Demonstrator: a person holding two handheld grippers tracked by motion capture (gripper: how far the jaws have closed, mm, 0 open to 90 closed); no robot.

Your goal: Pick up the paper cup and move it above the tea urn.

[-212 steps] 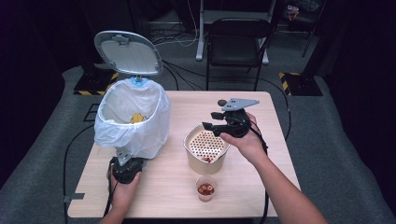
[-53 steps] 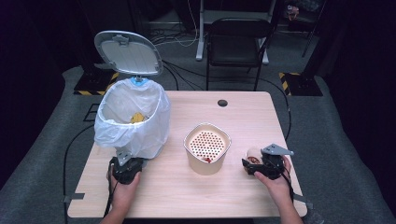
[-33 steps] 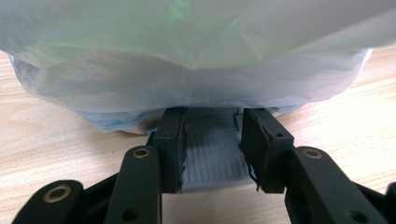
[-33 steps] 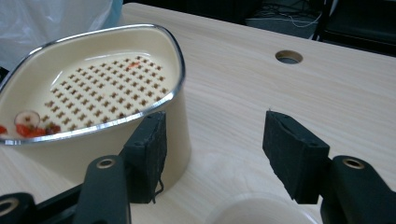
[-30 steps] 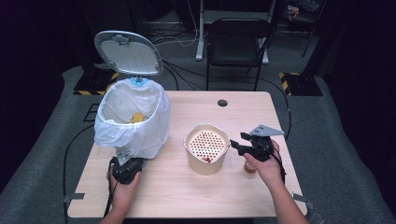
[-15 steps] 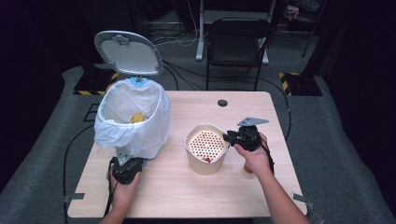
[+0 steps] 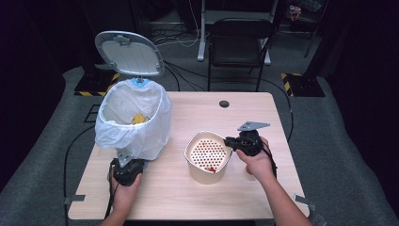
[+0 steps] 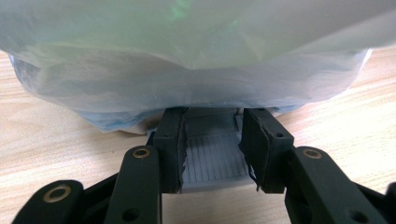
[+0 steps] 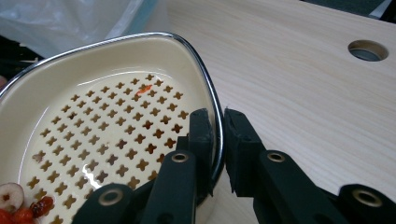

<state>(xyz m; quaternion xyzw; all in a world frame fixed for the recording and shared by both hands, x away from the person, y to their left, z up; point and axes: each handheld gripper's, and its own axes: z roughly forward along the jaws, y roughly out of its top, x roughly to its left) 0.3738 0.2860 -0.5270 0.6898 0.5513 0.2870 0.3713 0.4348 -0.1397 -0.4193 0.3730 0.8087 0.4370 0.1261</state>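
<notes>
From the high view, the work in hand looks like emptying food scraps into the bin. One pedal bin (image 7: 134,120), lid up and lined with a white bag, stands at the left of the worktop (image 7: 197,197). One cream strainer bowl (image 7: 207,157) sits near the middle. The left hand-held gripper (image 7: 126,165) rests at the foot of the bin, and the right hand-held gripper (image 7: 230,142) sits at the bowl's right rim. Two hands and two grippers show, and one round hole (image 7: 224,103) marks the far side of the worktop.

In the left gripper view, the left hand-held gripper (image 8: 212,140) is clenched on the grey ribbed pedal (image 8: 212,156) under the bin liner (image 8: 187,70), which judging by the raised lid keeps the bin open.

In the right gripper view, the right hand-held gripper (image 9: 217,135) has just been closing and now grasps the strainer bowl (image 9: 107,116) by its metal-edged rim, one jaw inside and one outside. A few red scraps and one pale round slice (image 9: 9,196) lie at the bottom left of the perforated insert.

The grasping step appears complete. The next move likely calls for lifting the bowl by this rim pinch, carrying it over the bin and tipping it, with the pedal held down throughout.
</notes>
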